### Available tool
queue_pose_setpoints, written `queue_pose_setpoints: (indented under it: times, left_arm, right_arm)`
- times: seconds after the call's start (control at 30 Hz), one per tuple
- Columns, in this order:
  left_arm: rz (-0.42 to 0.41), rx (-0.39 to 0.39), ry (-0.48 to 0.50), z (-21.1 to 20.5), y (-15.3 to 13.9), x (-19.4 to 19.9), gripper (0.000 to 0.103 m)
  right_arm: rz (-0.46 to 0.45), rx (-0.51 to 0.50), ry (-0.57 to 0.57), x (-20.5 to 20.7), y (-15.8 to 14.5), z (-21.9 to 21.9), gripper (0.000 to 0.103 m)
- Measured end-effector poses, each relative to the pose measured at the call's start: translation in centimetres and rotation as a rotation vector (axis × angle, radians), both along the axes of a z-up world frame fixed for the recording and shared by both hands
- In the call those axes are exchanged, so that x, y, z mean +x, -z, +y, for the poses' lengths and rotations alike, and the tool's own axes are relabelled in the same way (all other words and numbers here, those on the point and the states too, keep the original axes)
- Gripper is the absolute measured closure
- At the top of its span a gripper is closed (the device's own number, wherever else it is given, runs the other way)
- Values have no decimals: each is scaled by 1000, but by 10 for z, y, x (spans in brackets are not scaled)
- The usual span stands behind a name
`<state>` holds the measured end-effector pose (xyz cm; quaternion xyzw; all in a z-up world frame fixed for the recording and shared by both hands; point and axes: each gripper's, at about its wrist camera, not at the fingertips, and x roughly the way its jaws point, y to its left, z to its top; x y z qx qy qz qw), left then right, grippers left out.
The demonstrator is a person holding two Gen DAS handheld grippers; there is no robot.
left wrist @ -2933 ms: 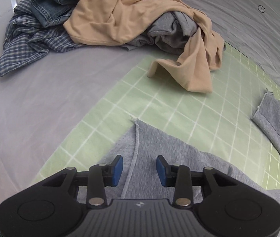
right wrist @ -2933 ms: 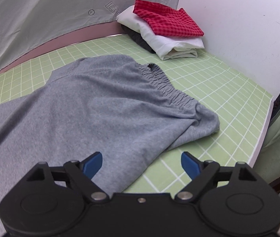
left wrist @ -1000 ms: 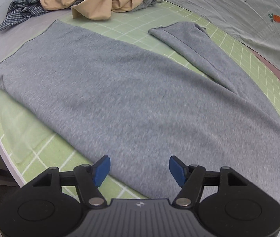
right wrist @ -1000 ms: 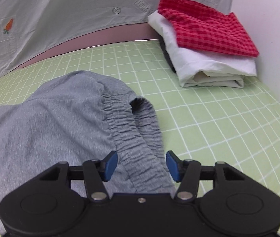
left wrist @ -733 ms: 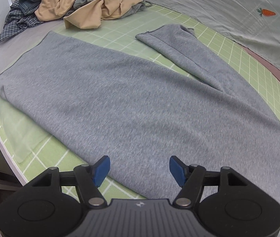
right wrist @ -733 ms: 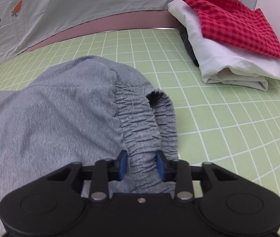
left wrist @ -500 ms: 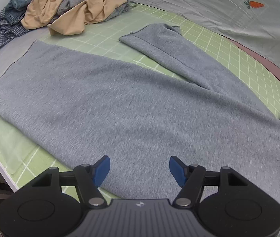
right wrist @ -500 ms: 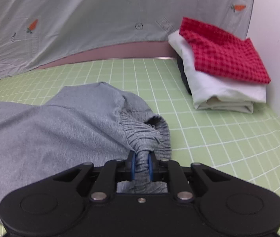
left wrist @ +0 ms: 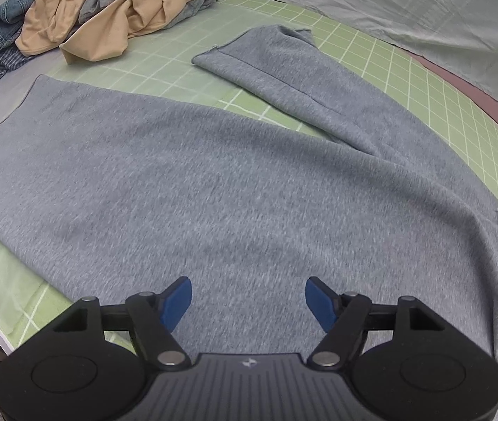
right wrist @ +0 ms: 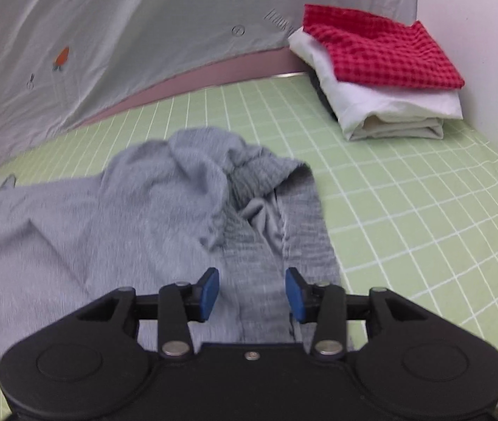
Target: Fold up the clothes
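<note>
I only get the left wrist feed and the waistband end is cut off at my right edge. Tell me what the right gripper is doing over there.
Observer: The right gripper is open, with the elastic waistband of the grey pants running between its blue pads but not pinched.
Operator: Describe how the waistband lies.
Observer: It is bunched and humped up, with the opening gaping and the inner fabric showing, not flat on the green mat.
Operator: Report anything beyond it.
Observer: A folded stack sits in the far corner by the wall: a red checked cloth on top of a white garment.
</note>
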<state>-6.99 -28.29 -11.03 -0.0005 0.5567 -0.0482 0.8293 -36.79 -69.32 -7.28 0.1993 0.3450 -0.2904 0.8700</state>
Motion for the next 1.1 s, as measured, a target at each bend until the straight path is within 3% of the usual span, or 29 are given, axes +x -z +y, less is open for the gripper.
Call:
queue_pose_setpoints:
  times: [0.1, 0.23, 0.33, 0.43, 0.57, 0.6, 0.63, 0.67, 0.83, 1.0, 1.07, 1.1]
  left_arm:
    - [-2, 14, -13, -1, 4, 10, 31]
    - [-1, 13, -46, -3, 11, 25, 31]
    - [-3, 7, -81, -5, 18, 38, 26]
    - [-7, 46, -93, -14, 22, 45, 22]
    - [-20, 76, -51, -25, 25, 49, 18]
    - [-18, 75, -54, -25, 26, 50, 15]
    - [-15, 74, -58, -25, 27, 51, 13]
    - [-12, 74, -61, -24, 27, 52, 12]
    - [-9, 74, -61, -21, 31, 54, 5]
    - [-15, 74, -68, -20, 32, 53, 3]
    - [-15, 75, -73, -20, 31, 52, 3]
    - [-15, 75, -75, -20, 31, 52, 3]
  right_arm:
    - [-65, 43, 73, 18, -2, -26, 58]
    - [-78, 109, 140, 49, 14, -61, 58]
    - [-161, 220, 166, 64, 30, -85, 57]
    - [-151, 287, 201, 80, 44, -102, 43]
    - [-117, 310, 179, 98, 55, -113, 45]
    - [-105, 301, 165, 101, 56, -114, 53]
    - [-93, 288, 148, 104, 55, -115, 78]
    - [-71, 275, 136, 108, 53, -118, 92]
    - [-58, 121, 142, 121, 21, -148, 98]
    - [-142, -40, 186, 140, -28, -195, 98]
    - [-150, -51, 163, 152, -36, -207, 95]
    - [-120, -35, 139, 158, -34, -209, 88]
